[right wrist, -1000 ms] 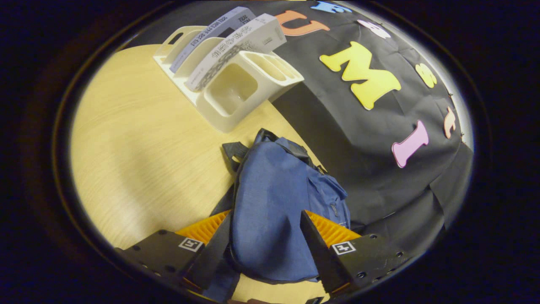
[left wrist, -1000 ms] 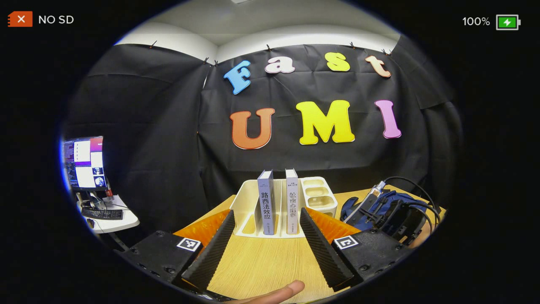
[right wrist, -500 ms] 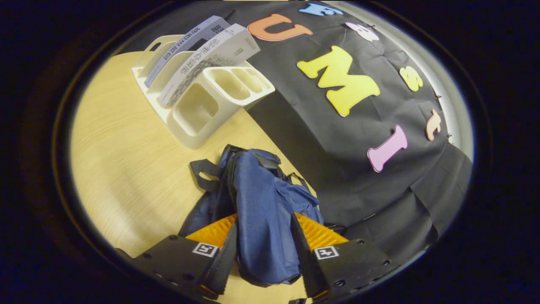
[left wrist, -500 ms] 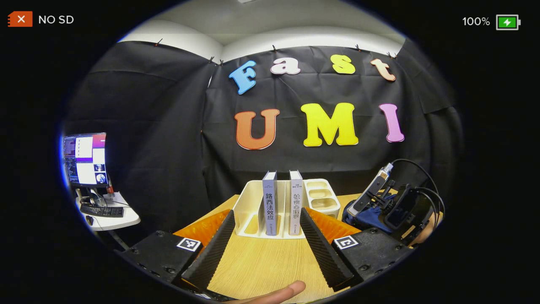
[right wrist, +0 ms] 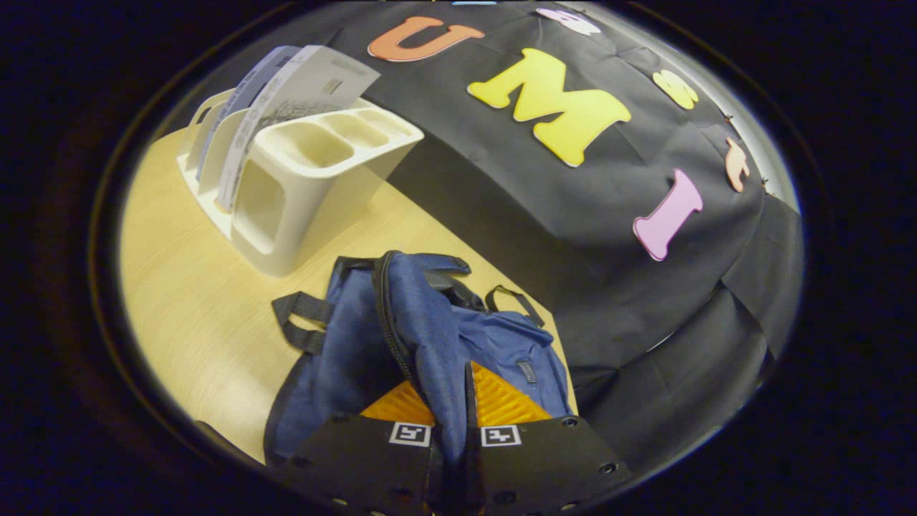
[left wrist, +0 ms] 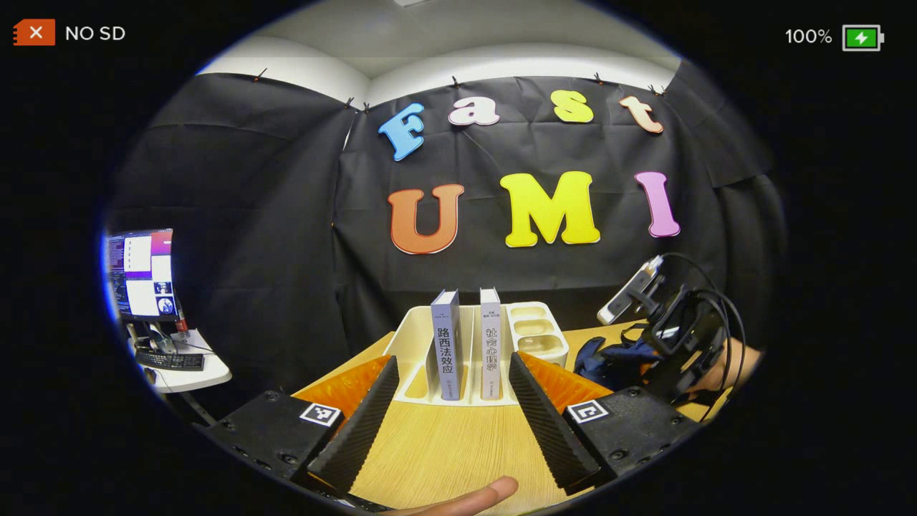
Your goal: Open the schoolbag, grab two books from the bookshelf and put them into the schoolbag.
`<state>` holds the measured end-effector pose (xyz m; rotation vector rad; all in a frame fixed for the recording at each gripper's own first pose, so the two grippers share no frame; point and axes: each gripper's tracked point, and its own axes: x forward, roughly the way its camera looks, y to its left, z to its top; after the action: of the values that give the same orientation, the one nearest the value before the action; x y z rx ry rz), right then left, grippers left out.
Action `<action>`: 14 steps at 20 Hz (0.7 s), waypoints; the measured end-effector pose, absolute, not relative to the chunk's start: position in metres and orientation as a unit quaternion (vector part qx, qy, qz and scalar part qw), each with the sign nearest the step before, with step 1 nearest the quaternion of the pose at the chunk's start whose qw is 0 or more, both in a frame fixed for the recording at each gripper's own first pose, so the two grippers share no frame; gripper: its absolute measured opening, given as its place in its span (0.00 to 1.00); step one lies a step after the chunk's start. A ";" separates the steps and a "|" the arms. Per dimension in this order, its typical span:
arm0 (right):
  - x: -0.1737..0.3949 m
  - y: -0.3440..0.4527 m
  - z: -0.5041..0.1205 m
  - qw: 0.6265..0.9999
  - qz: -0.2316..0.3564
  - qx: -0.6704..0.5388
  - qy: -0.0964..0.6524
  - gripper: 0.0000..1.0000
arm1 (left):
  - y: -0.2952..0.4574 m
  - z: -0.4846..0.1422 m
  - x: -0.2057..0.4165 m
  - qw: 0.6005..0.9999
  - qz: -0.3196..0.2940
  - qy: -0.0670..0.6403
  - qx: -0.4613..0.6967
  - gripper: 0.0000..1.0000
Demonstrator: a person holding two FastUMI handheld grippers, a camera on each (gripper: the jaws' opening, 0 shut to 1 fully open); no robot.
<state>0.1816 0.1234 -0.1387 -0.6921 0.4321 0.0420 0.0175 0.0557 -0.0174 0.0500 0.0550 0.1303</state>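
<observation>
Nearest, the right gripper [right wrist: 451,437] has its jaws pinched closed on a fold of the soft blue fabric schoolbag [right wrist: 372,351], which slumps on the pale wooden table [right wrist: 193,315]. The left gripper [left wrist: 448,416] hovers with jaws spread wide and empty. Beyond it, two upright grey-spined books [left wrist: 466,344] stand in the cream plastic bookshelf [left wrist: 423,340], just left of the schoolbag.

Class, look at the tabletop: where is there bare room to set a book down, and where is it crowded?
Bare wood lies on the table between the left gripper and the bookshelf. Another bare patch lies beside the schoolbag. It is crowded where schoolbag and bookshelf sit close, by the right gripper.
</observation>
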 end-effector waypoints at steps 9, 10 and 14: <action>0.209 0.074 -0.061 0.955 0.074 -0.214 0.191 0.11 | 0.042 -0.038 0.058 0.994 0.027 0.087 -0.061 0.99; 0.213 0.067 -0.055 0.960 0.079 -0.192 0.189 0.11 | 0.044 -0.038 0.066 0.993 0.029 0.098 -0.063 0.99; 0.223 0.040 -0.033 0.973 0.098 -0.116 0.173 0.08 | 0.043 -0.015 0.117 0.993 0.031 0.104 -0.037 0.98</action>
<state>0.2232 0.0402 -0.0328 -0.2345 0.3482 0.1976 0.1168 0.0429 -0.0152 -0.0736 0.2075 0.0620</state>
